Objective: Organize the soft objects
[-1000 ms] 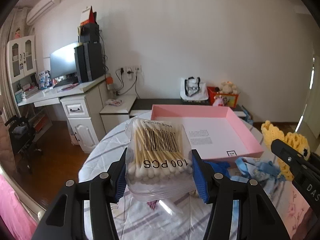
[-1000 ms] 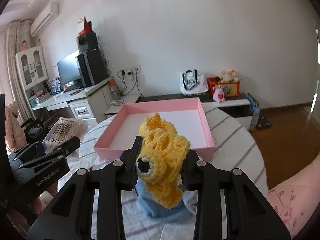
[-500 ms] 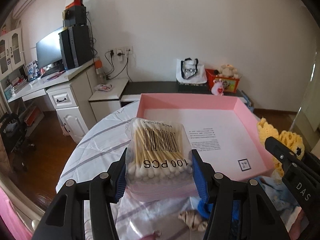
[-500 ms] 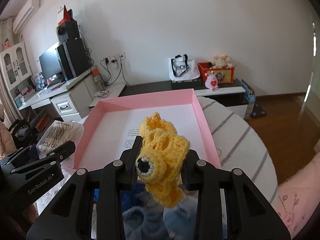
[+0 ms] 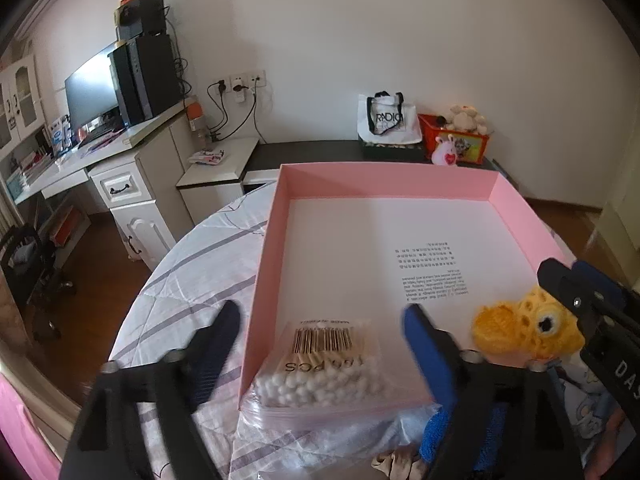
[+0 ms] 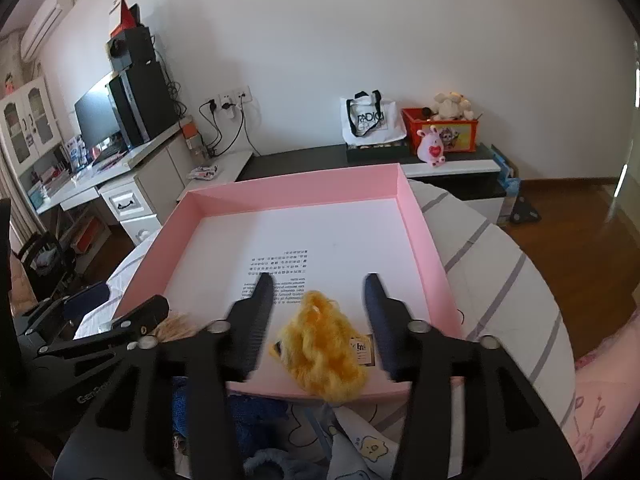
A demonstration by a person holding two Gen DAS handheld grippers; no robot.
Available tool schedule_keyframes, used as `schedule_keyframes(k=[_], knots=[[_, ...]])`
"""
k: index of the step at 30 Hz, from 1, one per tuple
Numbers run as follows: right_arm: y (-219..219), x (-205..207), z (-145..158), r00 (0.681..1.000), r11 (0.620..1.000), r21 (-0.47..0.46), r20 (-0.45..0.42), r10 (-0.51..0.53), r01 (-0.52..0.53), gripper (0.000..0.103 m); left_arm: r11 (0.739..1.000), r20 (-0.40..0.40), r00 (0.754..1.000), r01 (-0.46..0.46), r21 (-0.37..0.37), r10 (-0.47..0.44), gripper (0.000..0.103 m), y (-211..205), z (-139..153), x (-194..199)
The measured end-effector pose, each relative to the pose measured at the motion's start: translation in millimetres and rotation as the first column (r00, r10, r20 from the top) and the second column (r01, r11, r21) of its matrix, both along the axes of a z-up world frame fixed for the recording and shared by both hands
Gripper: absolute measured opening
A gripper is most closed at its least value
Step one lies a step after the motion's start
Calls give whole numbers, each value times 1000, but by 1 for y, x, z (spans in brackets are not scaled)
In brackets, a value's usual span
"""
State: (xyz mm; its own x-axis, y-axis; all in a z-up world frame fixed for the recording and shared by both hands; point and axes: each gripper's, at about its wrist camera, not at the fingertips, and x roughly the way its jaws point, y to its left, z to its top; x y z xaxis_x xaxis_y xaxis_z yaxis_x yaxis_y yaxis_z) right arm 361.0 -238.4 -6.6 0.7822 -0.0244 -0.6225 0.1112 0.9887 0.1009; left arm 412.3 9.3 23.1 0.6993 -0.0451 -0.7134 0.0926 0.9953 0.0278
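A clear bag of cotton swabs (image 5: 320, 364) lies over the near rim of the pink box (image 5: 384, 176), mostly inside it. My left gripper (image 5: 320, 320) straddles the bag with its jaws opening, and the pads stand well clear of it. A yellow crochet toy (image 6: 320, 356) rests on the box's near edge (image 6: 296, 186), at the right corner. Above it my right gripper (image 6: 319, 292) has its jaws opening, and neither pad touches the toy. The toy (image 5: 524, 332) also shows at the right of the left wrist view.
The box sits on a round table under a white striped cloth (image 6: 492, 272). Blue cloth items (image 6: 256, 412) and a beige scrunchie (image 5: 396, 464) lie in front of the box. A desk with a monitor (image 5: 92, 92) stands far left. A low cabinet with bags (image 5: 384, 120) runs behind.
Both grippers moved forward over the pink box and their jaws spread. The swab bag and the yellow toy dropped out of the grips onto the box's near edge.
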Motion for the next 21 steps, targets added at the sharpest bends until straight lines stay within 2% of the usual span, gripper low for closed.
schedule_keyframes(k=[2,7,13,21], knots=[[0,-2,1,1000,1000,-3,5,-14,14,70,1000,10,1000,-10,-21,10,94,3,-1,-2],[1,-7,6,999,999,-19,17,-41,41,88,999,21,999,-30,-34,30,97,7,-5,-7],[-2,-7,9,999,998,-21,12,-53,53,91,999,14,1000,-20,-48,21,98,16,-13,-32],[1,-14,16,998,998,-28,22,-53,54,93,998,25,999,-35,-57,36,99,24,-9,-55]])
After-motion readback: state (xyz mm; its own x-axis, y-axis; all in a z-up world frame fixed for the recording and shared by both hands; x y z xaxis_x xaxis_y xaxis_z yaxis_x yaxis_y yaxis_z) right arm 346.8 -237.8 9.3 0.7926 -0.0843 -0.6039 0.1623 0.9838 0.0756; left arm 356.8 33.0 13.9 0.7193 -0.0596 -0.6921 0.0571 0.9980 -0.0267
